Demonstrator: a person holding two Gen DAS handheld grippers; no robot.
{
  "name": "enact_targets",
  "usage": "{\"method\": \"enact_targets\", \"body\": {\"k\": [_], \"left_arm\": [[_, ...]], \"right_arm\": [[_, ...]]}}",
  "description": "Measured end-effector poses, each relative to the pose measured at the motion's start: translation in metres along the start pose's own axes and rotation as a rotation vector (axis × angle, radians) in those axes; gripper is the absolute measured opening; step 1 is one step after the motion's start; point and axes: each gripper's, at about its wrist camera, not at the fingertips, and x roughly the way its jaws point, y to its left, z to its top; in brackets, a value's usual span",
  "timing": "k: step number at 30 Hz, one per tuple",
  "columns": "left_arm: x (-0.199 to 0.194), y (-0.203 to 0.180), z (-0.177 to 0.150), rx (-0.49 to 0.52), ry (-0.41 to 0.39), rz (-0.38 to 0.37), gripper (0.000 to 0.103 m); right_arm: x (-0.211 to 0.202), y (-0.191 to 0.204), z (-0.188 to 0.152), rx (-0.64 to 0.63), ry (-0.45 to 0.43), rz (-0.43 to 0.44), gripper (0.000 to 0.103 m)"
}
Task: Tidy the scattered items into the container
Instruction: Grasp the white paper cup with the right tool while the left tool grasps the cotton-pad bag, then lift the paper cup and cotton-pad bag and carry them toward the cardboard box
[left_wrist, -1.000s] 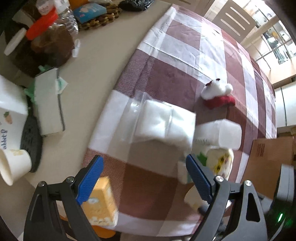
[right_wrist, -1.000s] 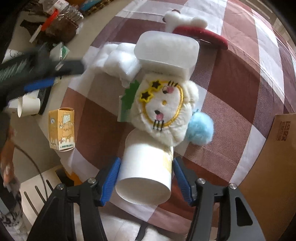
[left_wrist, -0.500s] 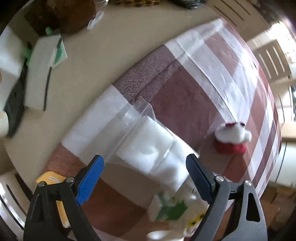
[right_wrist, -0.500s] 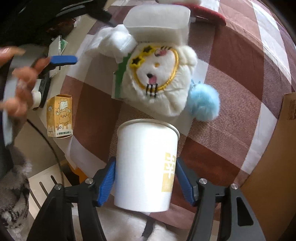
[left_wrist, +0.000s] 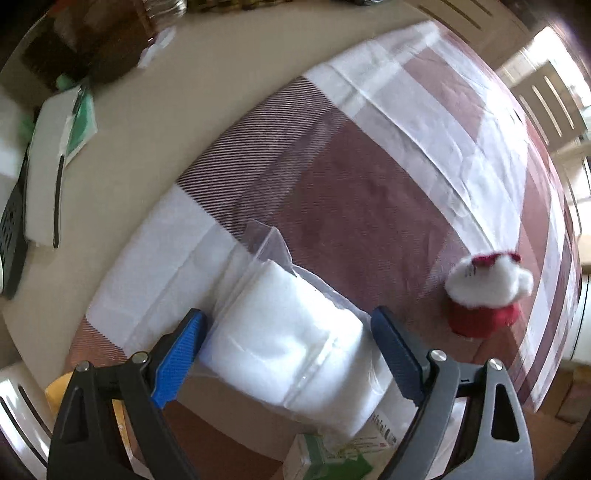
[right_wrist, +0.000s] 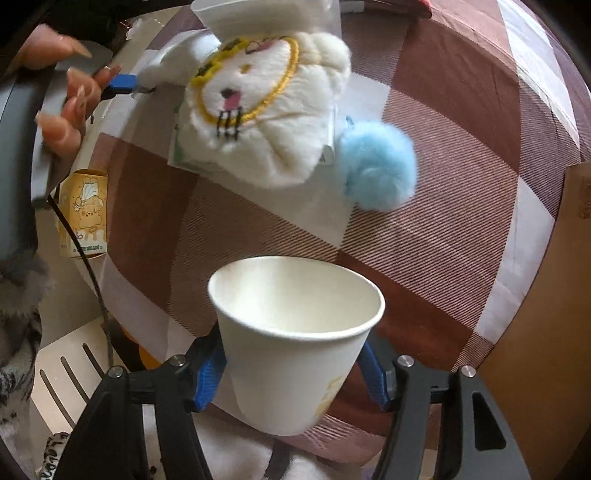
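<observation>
A clear bag of white cotton pads lies on the checked cloth. My left gripper points down over it with a blue pad on each side, and its jaws are closing; the pads sit at the bag's edges without squeezing it. My right gripper is shut on a white paper cup, whose open mouth faces the camera above the table's edge. Beyond the cup lie a white plush pouch with a face, a blue pom-pom and a white box. A red and white plush lies right of the bag.
A small yellow carton stands at the cloth's left edge. A brown cardboard box rises at the right. A person's hand holds the left gripper. A green packet lies near the bag. Tissue packs and jars crowd the bare table.
My left gripper has sunk and rolled over the cotton bag, which now lies between its pads. In the right gripper the cup has swung round until its mouth faces the camera.
</observation>
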Motion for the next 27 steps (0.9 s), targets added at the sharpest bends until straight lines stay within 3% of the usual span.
{"method": "enact_targets", "body": {"k": [3,7,10,17,21,27], "left_arm": [[-0.003,-0.003,-0.008,0.047,-0.027,-0.009,0.079],[-0.01,-0.006,-0.016,0.104,-0.045,-0.047,0.059],[-0.018,-0.003,-0.02,0.143,-0.059,-0.07,0.054],[-0.058,0.001,-0.023,0.216,-0.142,-0.059,0.053],[-0.078,0.001,-0.023,0.298,-0.178,-0.004,0.053],[-0.096,0.004,-0.052,0.412,-0.198,0.06,0.053]], "right_arm": [[0.001,0.003,-0.001,-0.021,-0.007,-0.017,0.064],[-0.001,0.001,-0.002,-0.003,-0.027,-0.019,0.063],[-0.011,-0.003,-0.003,0.02,-0.061,-0.008,0.063],[-0.04,-0.015,-0.003,0.081,-0.122,0.038,0.063],[-0.052,-0.014,-0.006,0.084,-0.146,0.039,0.063],[-0.065,-0.015,-0.005,0.08,-0.167,0.029,0.063]]}}
